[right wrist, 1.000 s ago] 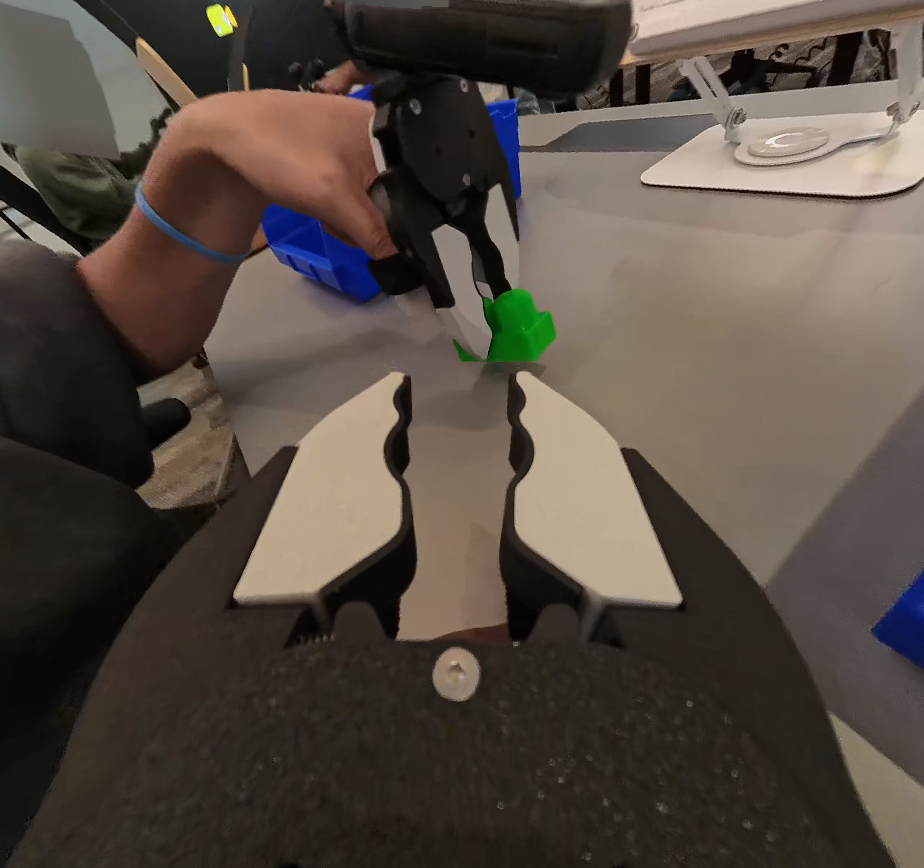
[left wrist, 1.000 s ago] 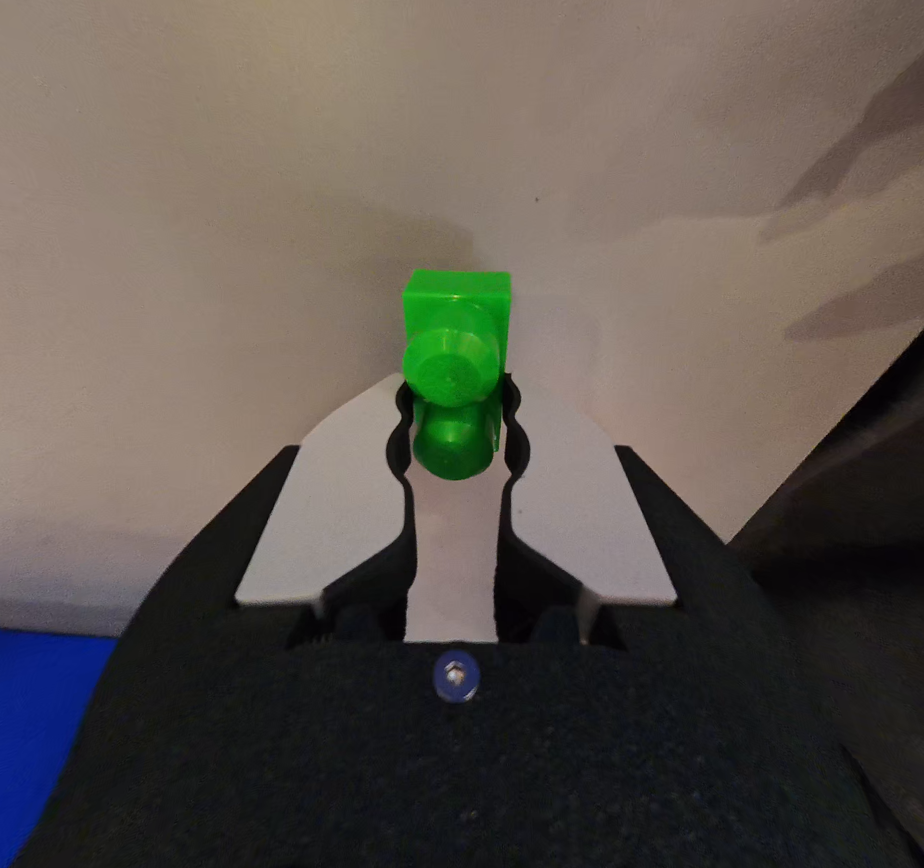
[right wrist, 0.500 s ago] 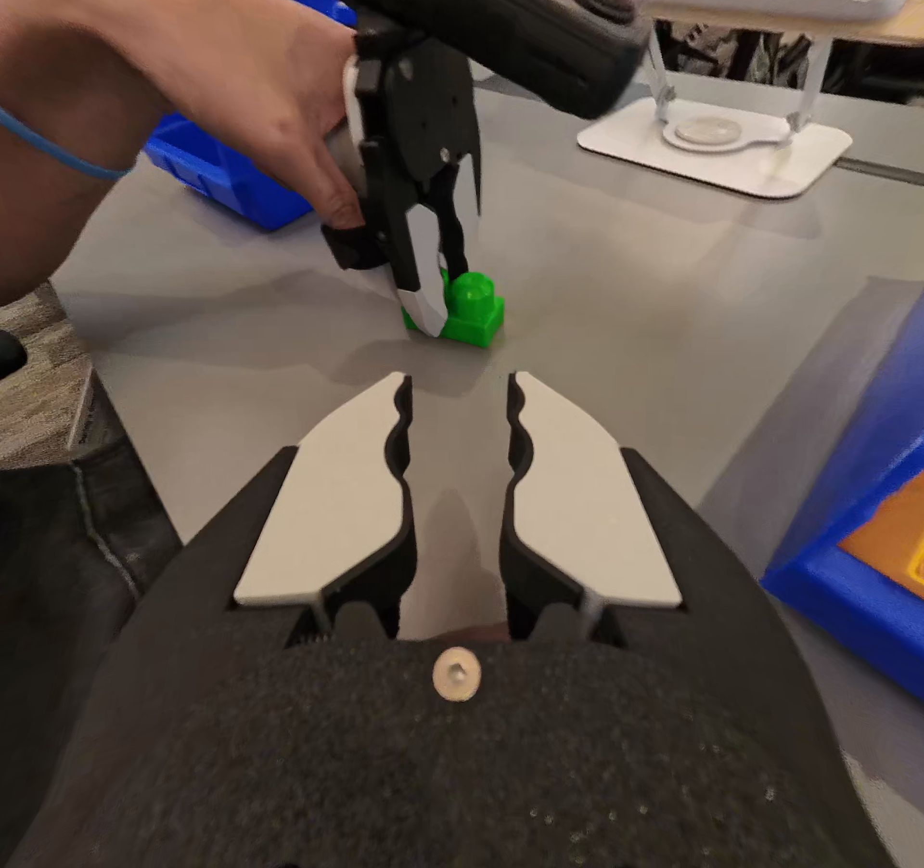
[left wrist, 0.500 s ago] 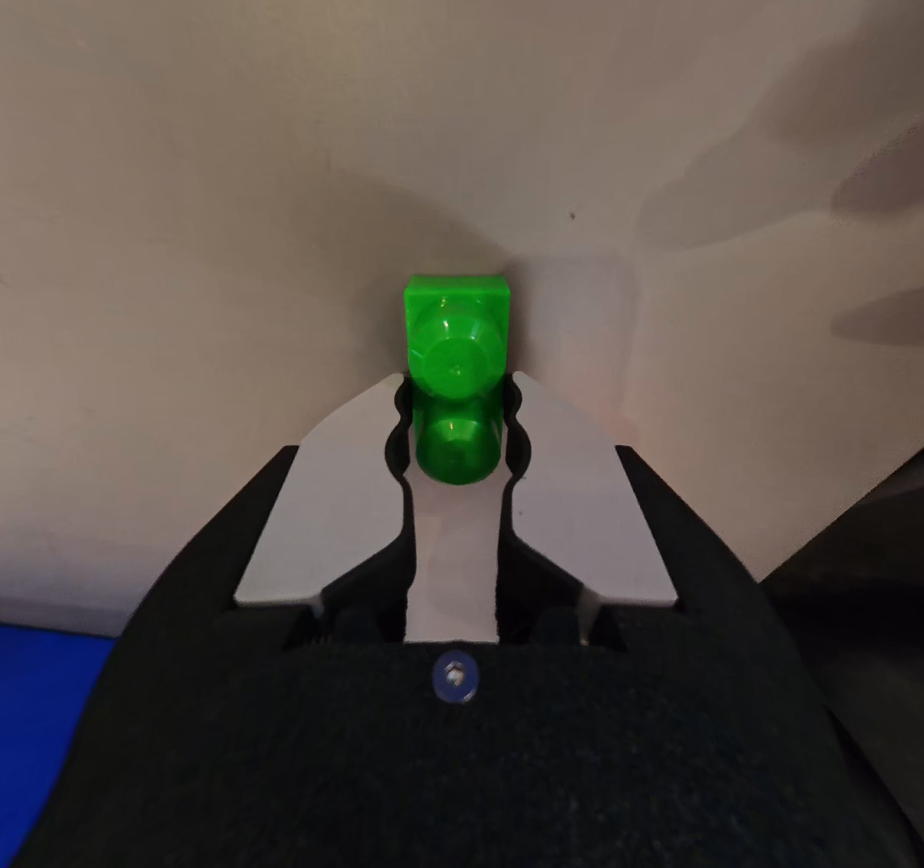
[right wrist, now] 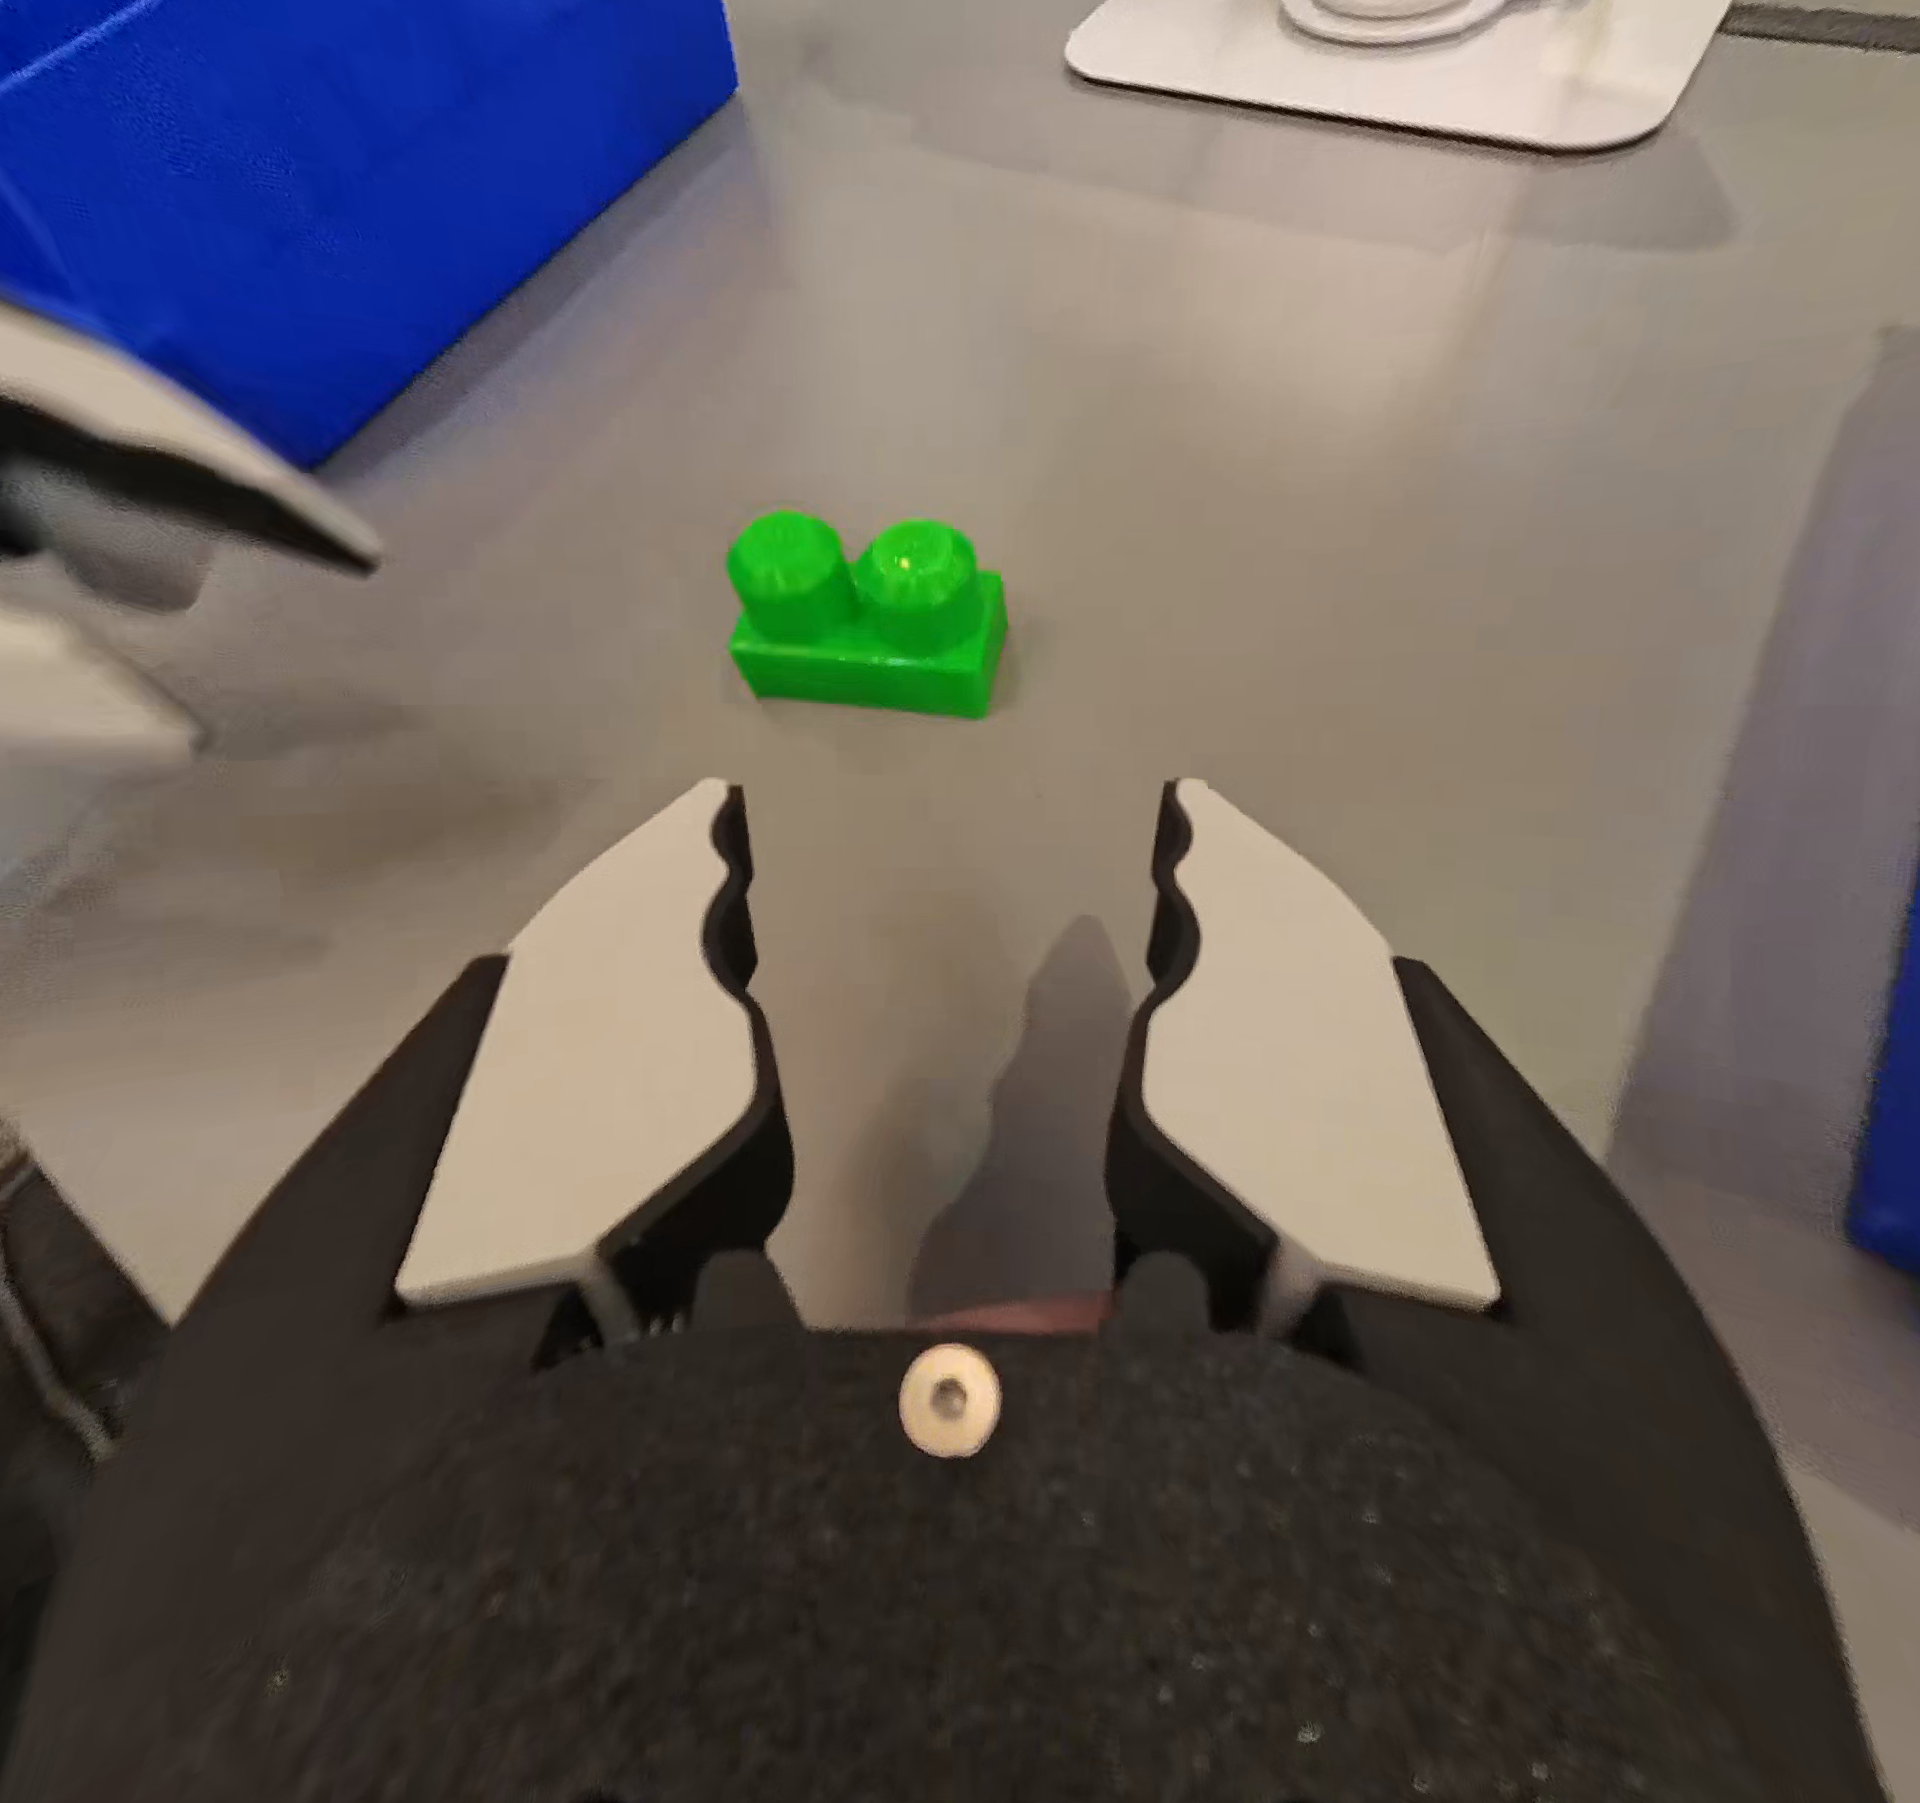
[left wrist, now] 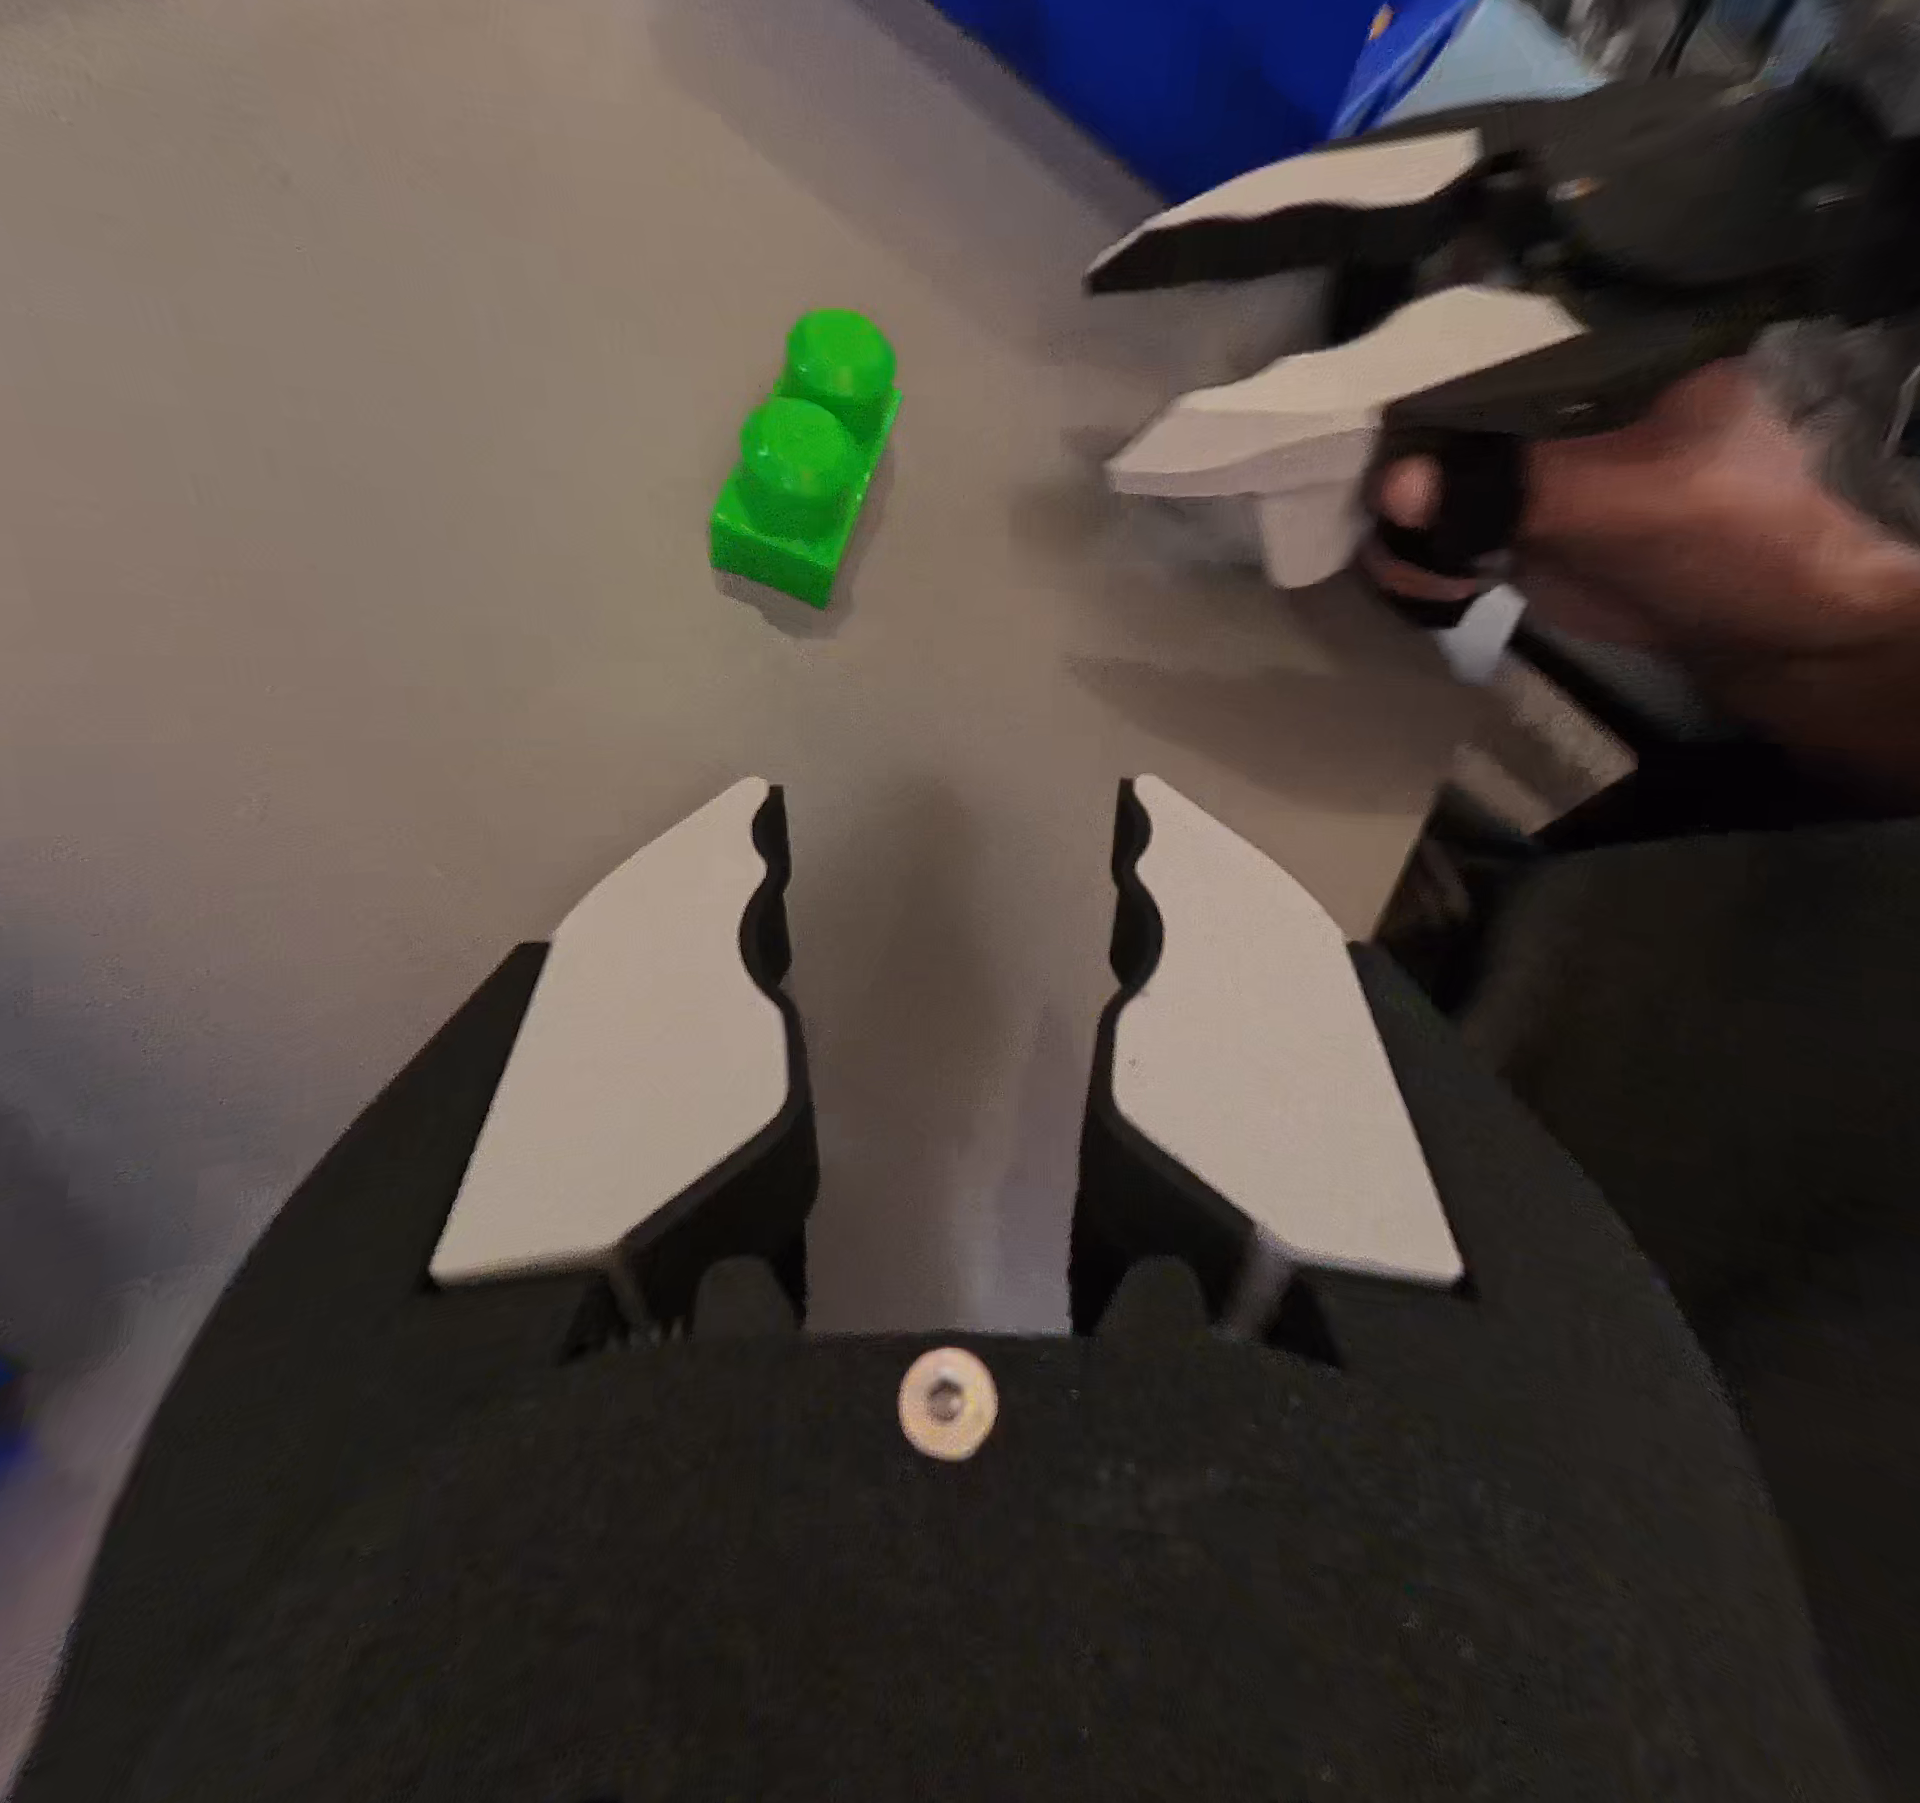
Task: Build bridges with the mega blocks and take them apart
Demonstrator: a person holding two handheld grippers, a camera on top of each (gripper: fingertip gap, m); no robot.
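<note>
The green block [right wrist: 868,623] is lying alone on the grey table [right wrist: 1299,506], studs pointing up, and no gripper is touching it. The left gripper [left wrist: 948,797] is hovering near it with its jaws standing apart and nothing between them. The right gripper [right wrist: 948,803] is also staying spread wide and empty (in the left wrist view it is showing at the right, blurred, a hand [left wrist: 1704,569] holding it). A blue bin [right wrist: 343,122] is standing behind the block, a white stand base [right wrist: 1392,80] farther back

block [right wrist: 868,626] on table [right wrist: 1299,506], bin [right wrist: 312,143] behind-left.
</note>
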